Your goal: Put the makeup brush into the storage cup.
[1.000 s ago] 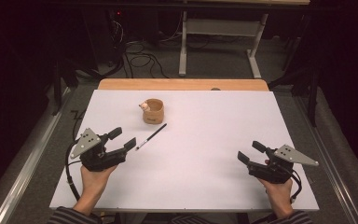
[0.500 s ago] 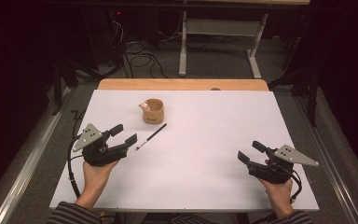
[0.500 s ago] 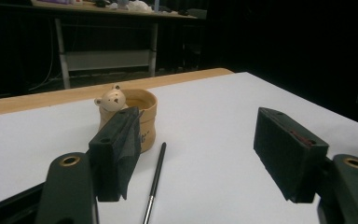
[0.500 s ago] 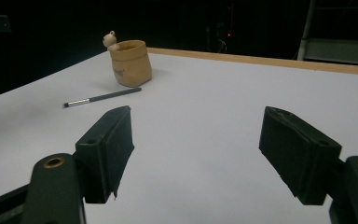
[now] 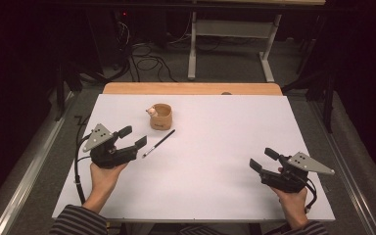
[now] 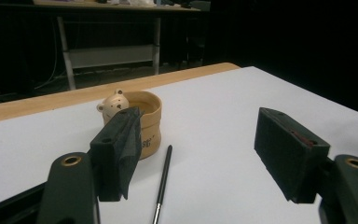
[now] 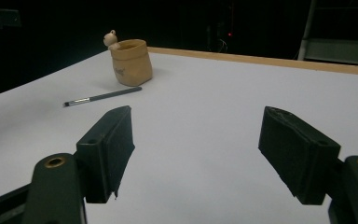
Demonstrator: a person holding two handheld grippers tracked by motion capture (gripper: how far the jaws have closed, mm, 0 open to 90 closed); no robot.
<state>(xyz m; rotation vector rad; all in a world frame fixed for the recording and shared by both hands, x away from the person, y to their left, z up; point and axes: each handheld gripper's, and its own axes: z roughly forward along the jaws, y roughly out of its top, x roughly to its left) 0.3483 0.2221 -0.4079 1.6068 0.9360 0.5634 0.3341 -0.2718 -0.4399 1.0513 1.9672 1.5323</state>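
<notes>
Since half a second ago the left gripper (image 5: pixel 133 136) has crept slightly toward the thin black brush with a silver ferrule (image 5: pixel 158 143), while the right gripper (image 5: pixel 261 159) has stayed near the worktop's right front corner. Both sets of jaws are spread wide, grasping nothing. The left gripper view shows the brush lying on the white worktop (image 5: pixel 215 147) between its jaws, just ahead of them, beside the small tan cup with a bear figure (image 6: pixel 142 121). The right gripper view shows the brush's bristle tip (image 7: pixel 68 103), well apart from its own jaws.
</notes>
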